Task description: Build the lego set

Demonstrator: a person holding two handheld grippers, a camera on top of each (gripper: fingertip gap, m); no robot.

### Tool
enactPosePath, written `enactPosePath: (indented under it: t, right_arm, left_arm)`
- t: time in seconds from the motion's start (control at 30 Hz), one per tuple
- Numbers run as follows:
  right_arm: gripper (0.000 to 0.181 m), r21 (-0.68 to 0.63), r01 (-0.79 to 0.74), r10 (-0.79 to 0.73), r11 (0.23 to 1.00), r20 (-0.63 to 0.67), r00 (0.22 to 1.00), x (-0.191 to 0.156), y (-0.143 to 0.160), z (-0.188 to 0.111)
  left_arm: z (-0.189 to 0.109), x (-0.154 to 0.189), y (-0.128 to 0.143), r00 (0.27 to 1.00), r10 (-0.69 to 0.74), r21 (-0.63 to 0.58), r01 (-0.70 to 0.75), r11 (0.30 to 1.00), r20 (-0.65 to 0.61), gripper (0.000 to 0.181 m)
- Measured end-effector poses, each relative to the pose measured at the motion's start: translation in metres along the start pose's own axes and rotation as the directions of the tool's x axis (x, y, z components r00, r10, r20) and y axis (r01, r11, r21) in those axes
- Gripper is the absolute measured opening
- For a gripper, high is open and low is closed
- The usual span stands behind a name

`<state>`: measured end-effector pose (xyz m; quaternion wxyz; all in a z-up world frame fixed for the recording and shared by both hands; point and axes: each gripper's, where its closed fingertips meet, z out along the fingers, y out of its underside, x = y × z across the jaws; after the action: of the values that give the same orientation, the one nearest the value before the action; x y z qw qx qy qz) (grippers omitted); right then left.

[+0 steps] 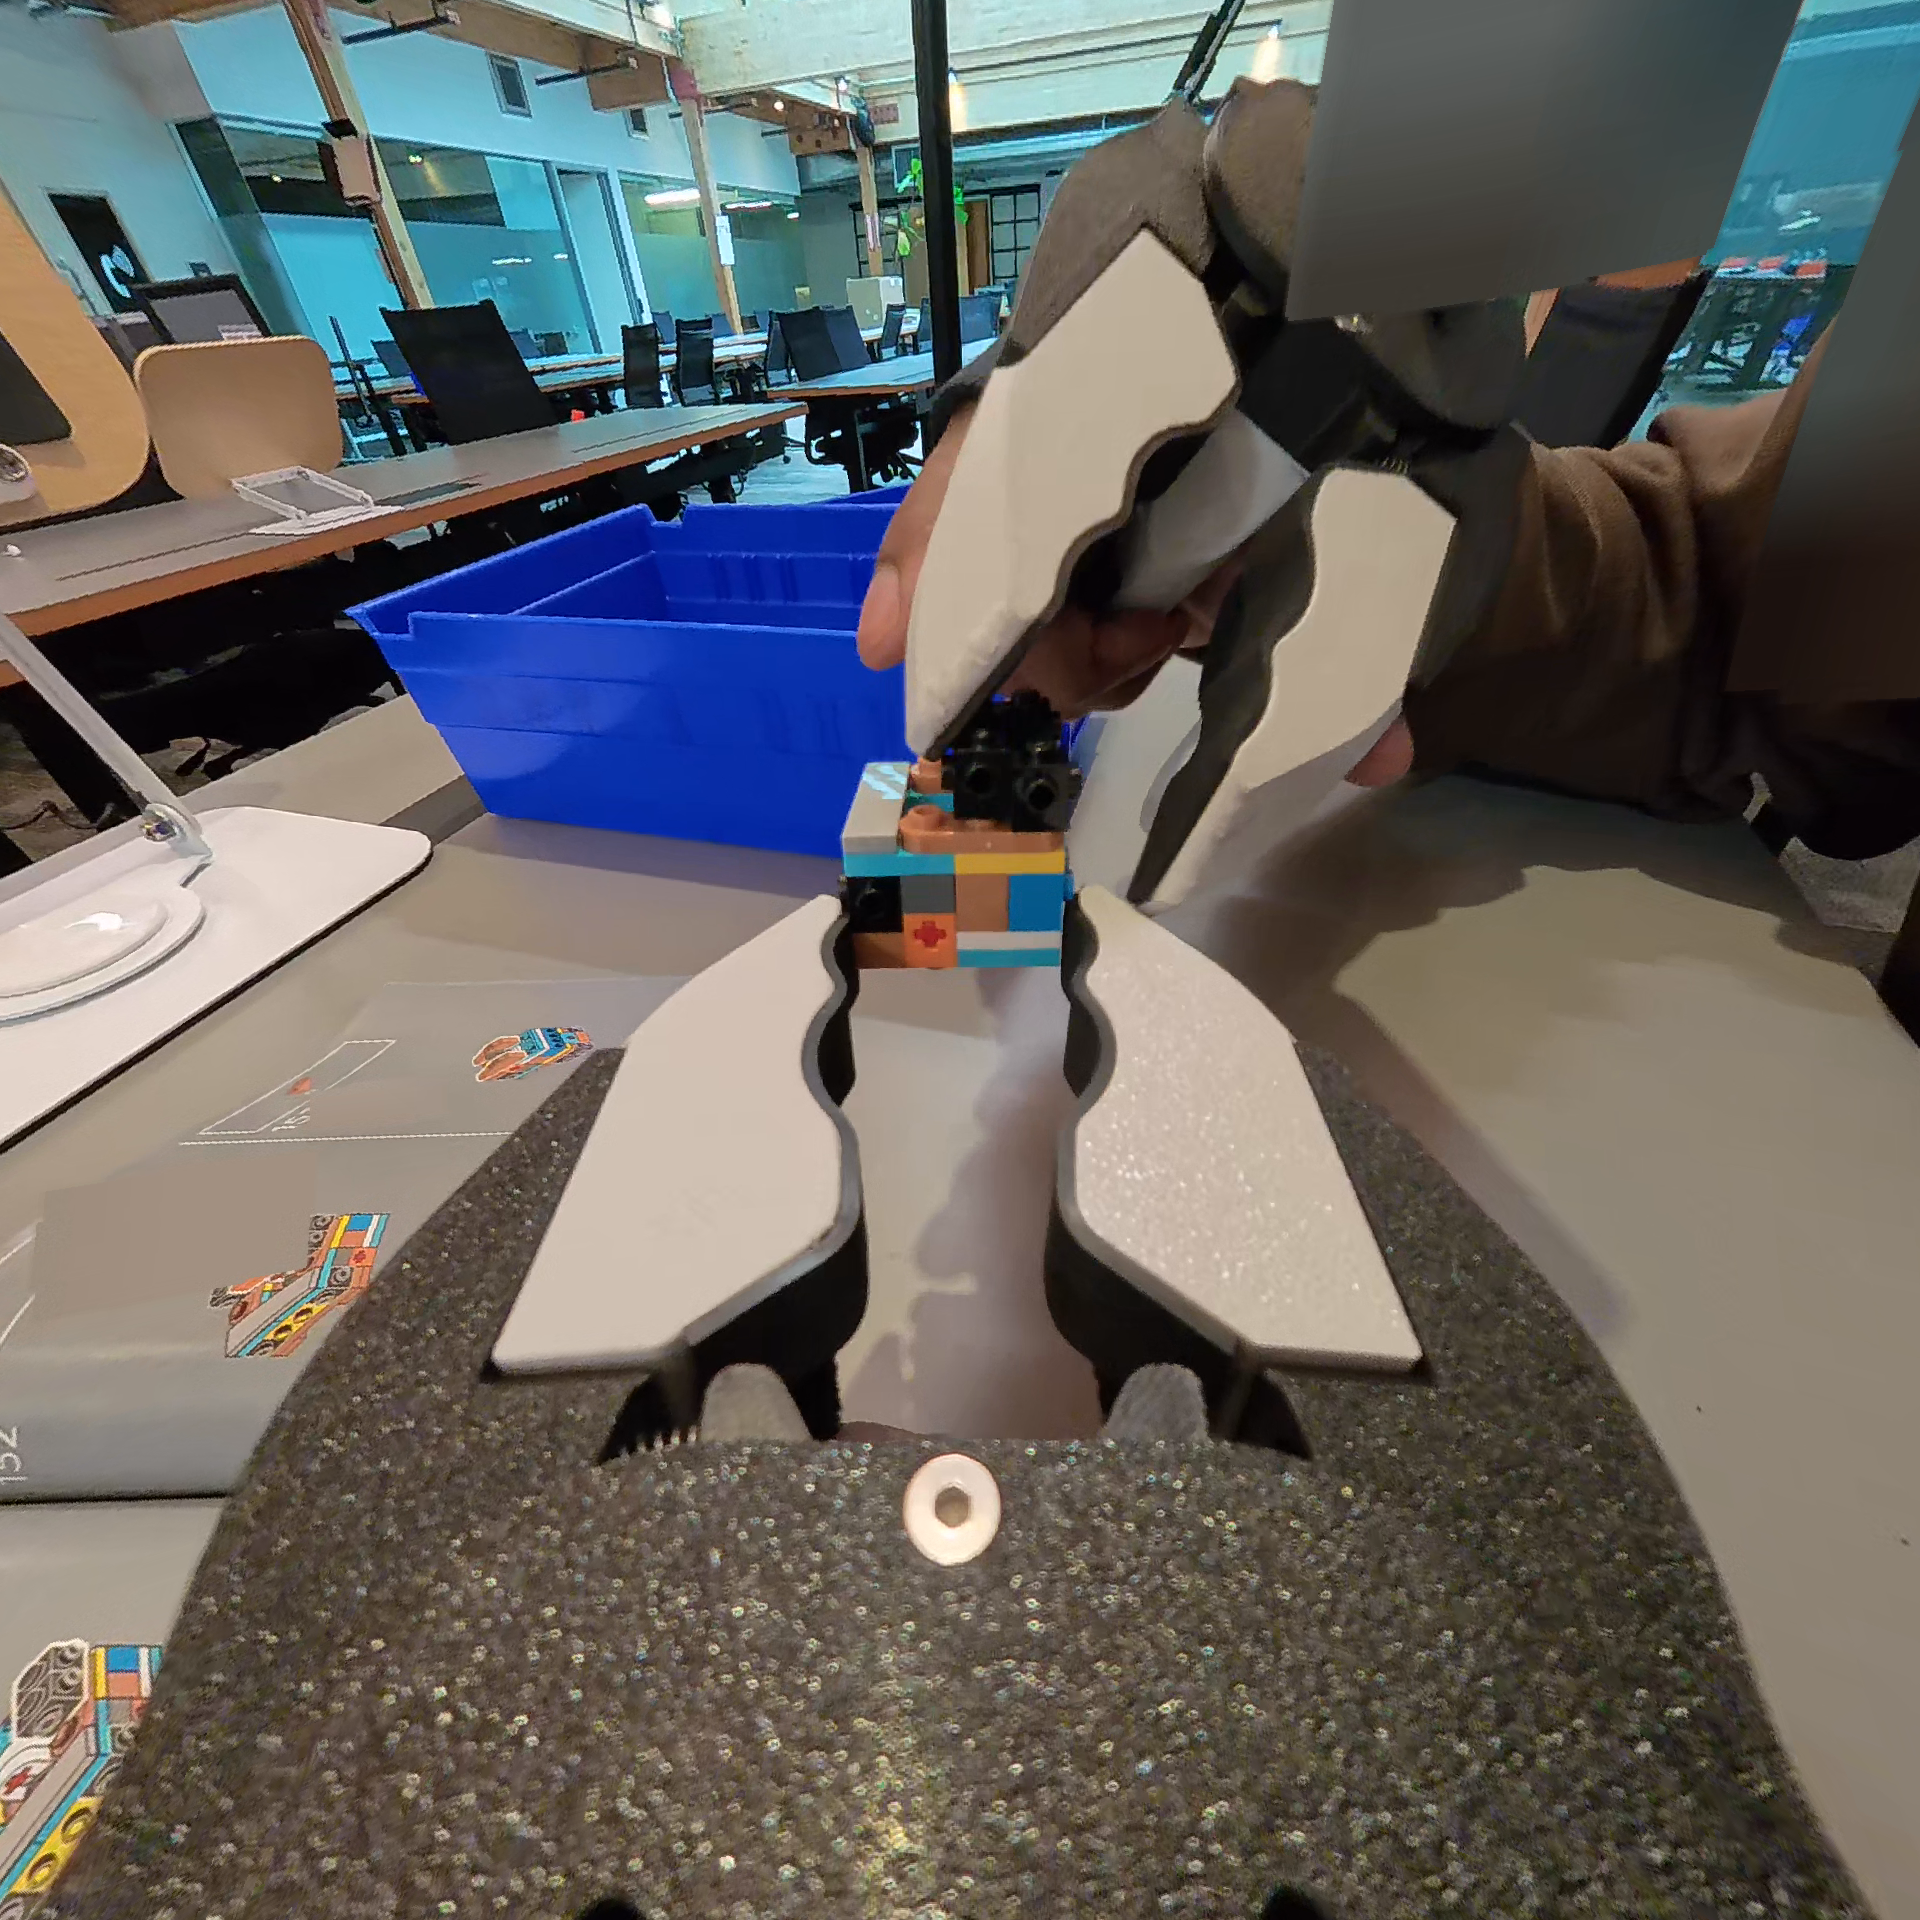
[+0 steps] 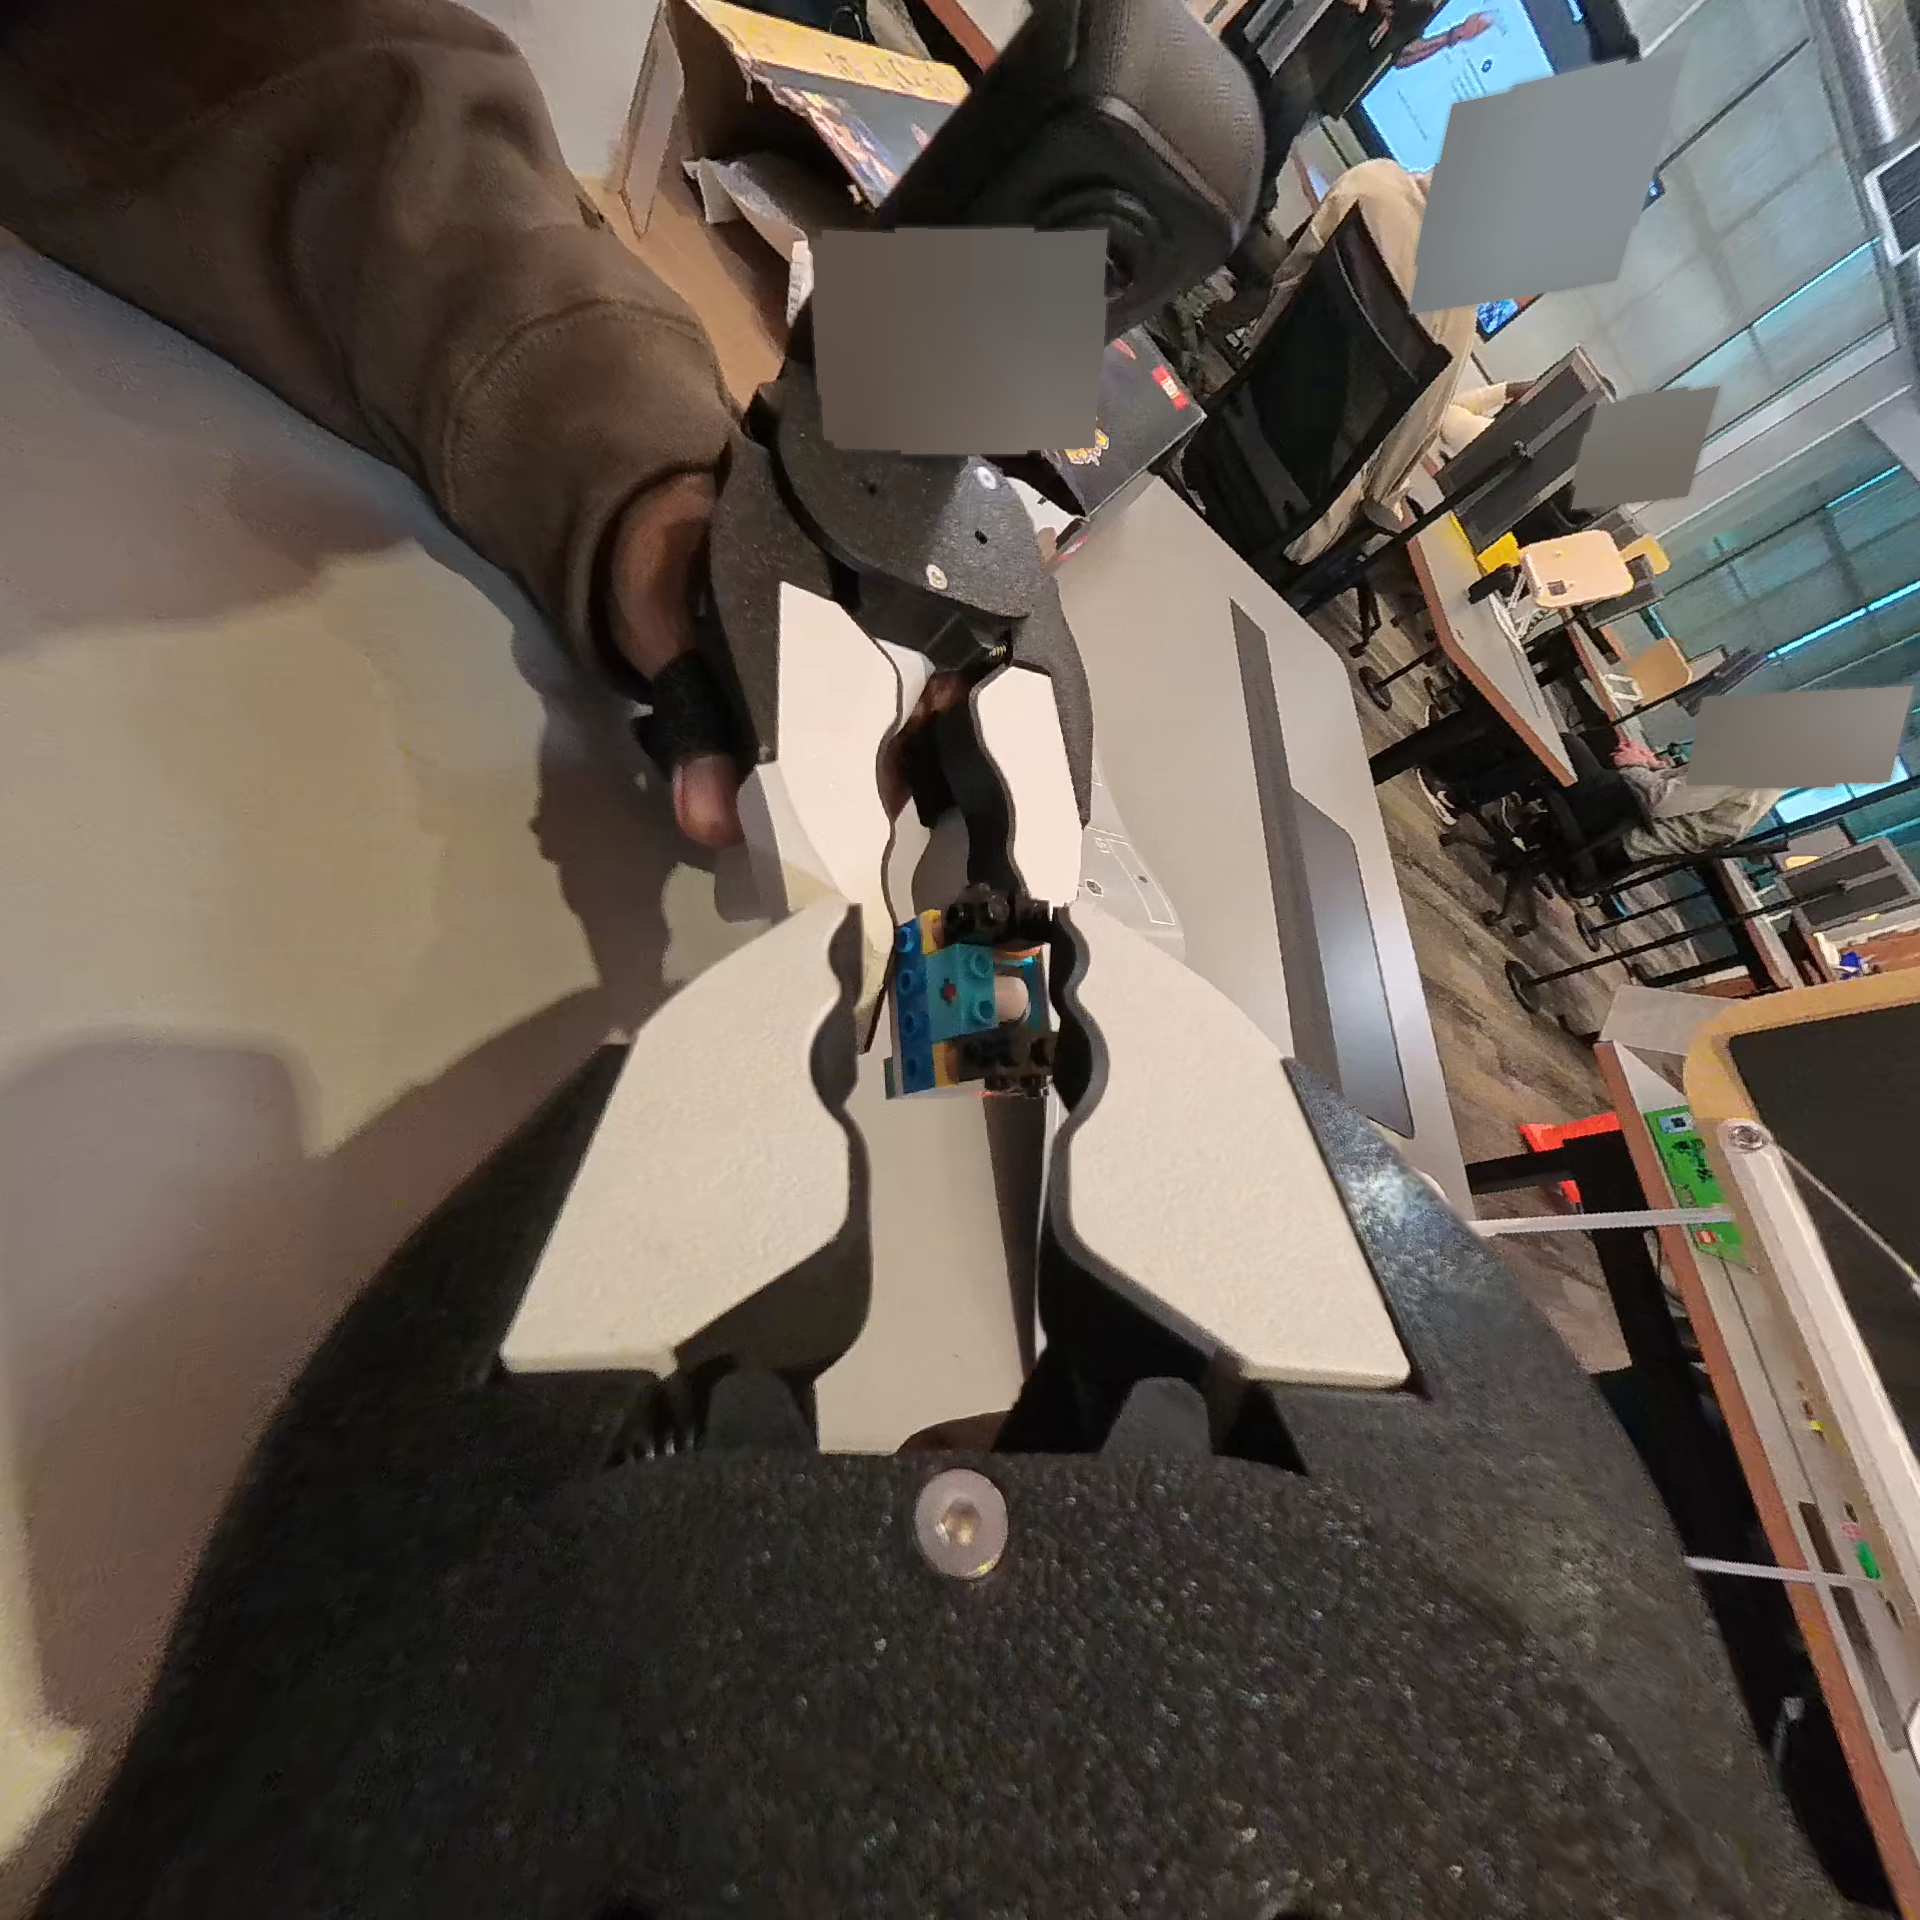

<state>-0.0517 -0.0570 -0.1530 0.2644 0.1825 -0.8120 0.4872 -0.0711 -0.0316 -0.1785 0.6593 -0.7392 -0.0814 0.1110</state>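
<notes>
Multicoloured brick assembly (image 1: 956,894), teal, tan, blue and grey plastic: held off the grey counter (image 1: 1558,1091) between the tips of the left gripper (image 1: 958,925), fingers closed on its lower courses. Black studded brick (image 1: 1013,774), top of stack: right gripper (image 1: 1029,821) stands over it, fingers spread, one tip touching. Blue plastic bin (image 1: 623,665) behind. Handling note: press straight down over the studs; keep the left grip firm and level.
</notes>
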Motion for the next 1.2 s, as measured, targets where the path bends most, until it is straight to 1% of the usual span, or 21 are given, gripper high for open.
enactPosePath:
  t: [0.7, 1.2]
  right_arm:
    - [0.035, -0.030, 0.007, -0.006, 1.000, 0.036, 0.999, -0.006, 0.005, 0.000]
    - [0.032, -0.083, 0.050, -0.044, 0.995, 0.069, 0.997, -0.012, 0.016, 0.001]
  left_arm:
    - [0.001, 0.004, 0.006, 1.000, -0.003, -0.041, 0.003, 0.999, -0.019, 0.037]
    - [0.004, 0.007, 0.020, 0.999, -0.030, -0.146, 0.024, 0.989, -0.039, 0.036]
